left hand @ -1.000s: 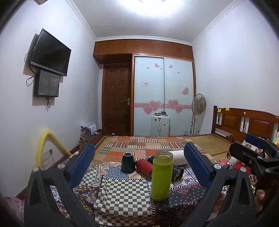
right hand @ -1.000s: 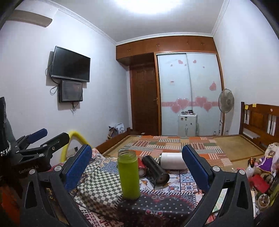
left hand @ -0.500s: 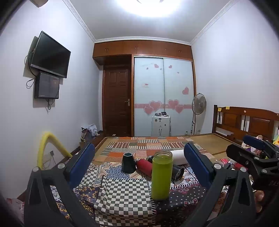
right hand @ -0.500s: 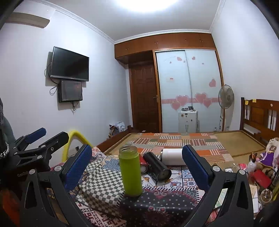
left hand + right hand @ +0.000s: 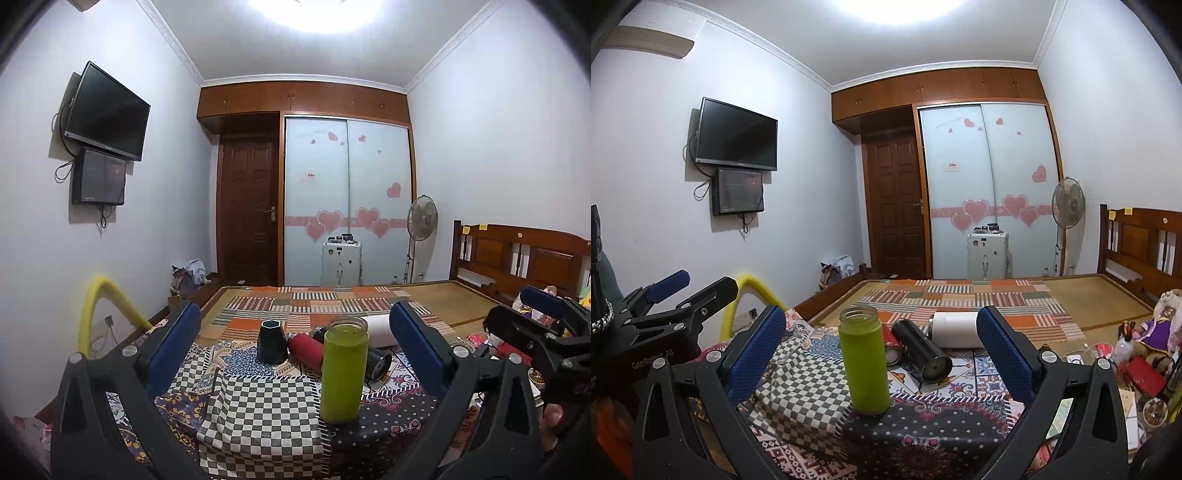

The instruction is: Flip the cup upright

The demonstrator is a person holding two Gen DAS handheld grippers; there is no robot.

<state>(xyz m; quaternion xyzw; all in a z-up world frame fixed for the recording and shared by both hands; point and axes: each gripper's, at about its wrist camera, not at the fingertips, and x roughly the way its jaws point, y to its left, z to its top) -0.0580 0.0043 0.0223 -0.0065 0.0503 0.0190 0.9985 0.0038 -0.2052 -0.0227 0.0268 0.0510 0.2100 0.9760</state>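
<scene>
A green cup (image 5: 344, 369) stands upright, mouth up, on the patterned cloth; it also shows in the right wrist view (image 5: 864, 360). My left gripper (image 5: 295, 350) is open and empty, its blue pads wide apart, short of the cup. My right gripper (image 5: 881, 354) is open and empty, also held back from the cup. A dark cup (image 5: 272, 341) stands mouth down behind. A red cup (image 5: 306, 350), a black cup (image 5: 921, 350) and a white cup (image 5: 956, 324) lie on their sides behind the green one.
The cups rest on a table covered in patchwork and checked cloths (image 5: 258, 410). Clutter and toys (image 5: 1145, 354) sit at the right. A yellow tube (image 5: 107, 306) arches at the left. A bed mat lies beyond the table.
Both cameras have tilted up slightly and drifted a little; the green cup stays upright in place. Both grippers remain open.
</scene>
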